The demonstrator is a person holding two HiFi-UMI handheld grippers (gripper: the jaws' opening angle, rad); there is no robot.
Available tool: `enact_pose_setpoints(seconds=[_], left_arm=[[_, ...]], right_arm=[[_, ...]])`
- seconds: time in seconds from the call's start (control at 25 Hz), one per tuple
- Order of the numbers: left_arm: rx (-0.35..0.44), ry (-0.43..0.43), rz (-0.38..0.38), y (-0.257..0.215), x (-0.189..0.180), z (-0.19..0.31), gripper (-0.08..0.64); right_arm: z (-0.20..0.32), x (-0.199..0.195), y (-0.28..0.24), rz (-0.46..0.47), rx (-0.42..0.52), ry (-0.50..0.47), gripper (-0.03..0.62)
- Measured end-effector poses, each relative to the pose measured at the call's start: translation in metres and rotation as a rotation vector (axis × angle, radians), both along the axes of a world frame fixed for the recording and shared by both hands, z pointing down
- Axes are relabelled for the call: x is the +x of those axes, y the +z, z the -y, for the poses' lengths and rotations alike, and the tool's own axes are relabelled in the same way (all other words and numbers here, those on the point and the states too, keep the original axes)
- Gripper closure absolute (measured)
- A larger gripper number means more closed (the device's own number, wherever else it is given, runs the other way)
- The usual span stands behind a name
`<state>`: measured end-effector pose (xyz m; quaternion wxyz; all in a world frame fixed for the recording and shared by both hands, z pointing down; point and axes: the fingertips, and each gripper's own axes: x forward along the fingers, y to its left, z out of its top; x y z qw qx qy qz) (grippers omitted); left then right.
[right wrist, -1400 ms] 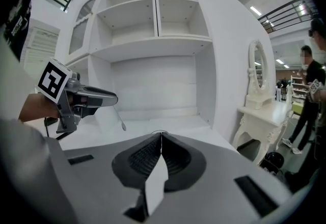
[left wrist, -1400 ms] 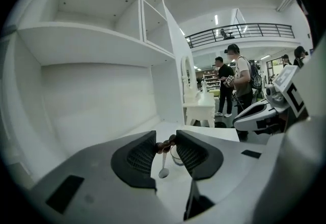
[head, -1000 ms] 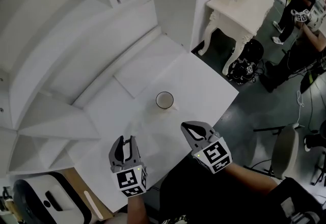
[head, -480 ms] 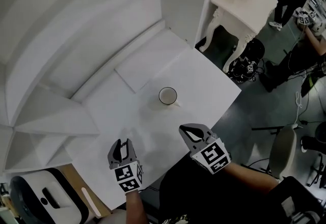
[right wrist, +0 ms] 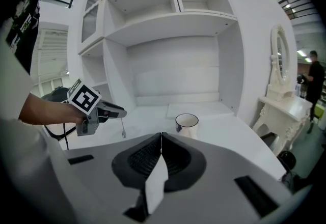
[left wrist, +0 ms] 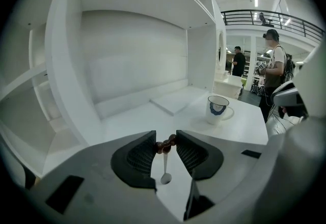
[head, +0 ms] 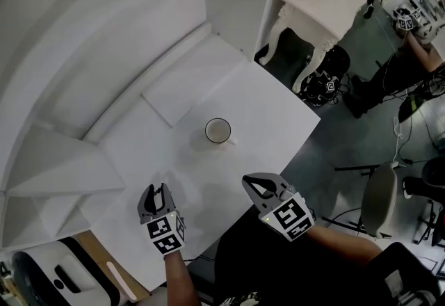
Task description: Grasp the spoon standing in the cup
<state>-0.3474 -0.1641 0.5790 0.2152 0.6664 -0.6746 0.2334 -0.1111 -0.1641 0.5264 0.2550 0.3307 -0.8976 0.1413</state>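
The left claw (left wrist: 165,144) is clenched on the brown beaded top of a slim silver-coloured metal spoon (left wrist: 164,168). The beads sit pinched between its two ribbed dark pads. Below the claw, the thin stem hangs nearly straight down, with the small oval bowl at the bottom, over the white worktop (head: 271,110). Whether the bowl touches the surface cannot be told.

The white ceramic cup (left wrist: 217,109), with a dark blue rim and a blue mark on its side, stands upright on the worktop. It is ahead of the left claw and to its right, well apart from the spoon.

The right claw (right wrist: 161,136) is clenched shut on nothing, its pads pressed together. The cup stands ahead of it, and the left claw with the hanging spoon is off to its left.
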Motion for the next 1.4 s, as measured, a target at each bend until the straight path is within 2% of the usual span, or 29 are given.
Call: enact_pose_setpoints(seconds=[0.2, 0.44, 0.8, 0.92, 1.12, 1.4], left_arm=[[0.017, -0.001, 0.047, -0.001, -0.004, 0.018, 0.434], [0.041, 0.016, 0.059, -0.006, 0.004, 0.025, 0.433], [0.072, -0.042, 0.091, -0.019, 0.004, 0.007, 0.434], [0.089, -0.054, 0.098, -0.025, 0.009, -0.002, 0.462], [0.166, -0.013, 0.136, -0.055, 0.041, -0.021, 0.540], [0.308, -0.079, 0.149, -0.119, 0.063, -0.048, 0.551]], right_arm=[[0.003, 0.004, 0.002, -0.003, -0.001, 0.016, 0.529], [0.005, 0.007, 0.000, 0.004, 0.004, 0.023, 0.529], [0.002, 0.011, -0.003, 0.023, 0.017, 0.008, 0.529], [0.006, 0.018, -0.008, 0.038, 0.036, 0.015, 0.529], [0.006, 0.037, -0.019, 0.066, 0.045, 0.027, 0.529], [0.003, 0.059, -0.046, 0.123, 0.085, 0.023, 0.529]])
